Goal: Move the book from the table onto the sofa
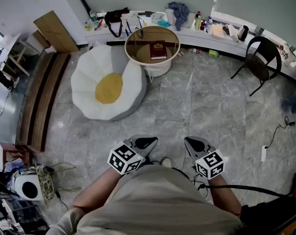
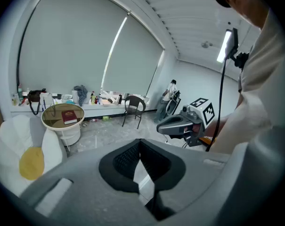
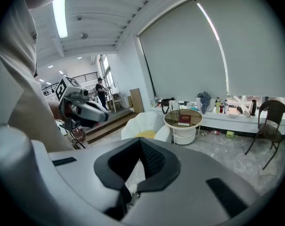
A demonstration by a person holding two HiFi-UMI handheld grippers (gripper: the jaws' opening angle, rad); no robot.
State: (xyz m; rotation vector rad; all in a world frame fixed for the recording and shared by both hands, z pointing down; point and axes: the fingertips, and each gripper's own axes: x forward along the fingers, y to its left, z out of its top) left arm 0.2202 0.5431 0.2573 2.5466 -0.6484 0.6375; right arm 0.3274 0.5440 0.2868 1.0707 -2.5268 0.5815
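A dark red book (image 1: 158, 50) lies on a round glass-topped table (image 1: 138, 50) far across the room. To its left is a white flower-shaped sofa (image 1: 86, 89) with a yellow centre cushion (image 1: 109, 88). My left gripper (image 1: 147, 143) and right gripper (image 1: 194, 144) are held close to my body, both shut and empty, well short of the table. The left gripper view shows the book (image 2: 69, 117) and the sofa (image 2: 10, 145) at the left, with the right gripper (image 2: 182, 124) beside it. The right gripper view has the book (image 3: 184, 120) on the table (image 3: 173, 119) ahead.
A dark chair (image 1: 261, 61) stands at the right by a long cluttered window ledge (image 1: 201, 31). Wooden steps (image 1: 40, 99) run along the left. Cables and a power strip (image 1: 264, 153) lie on the grey tiled floor at the right. A person (image 3: 101, 92) stands in the distance.
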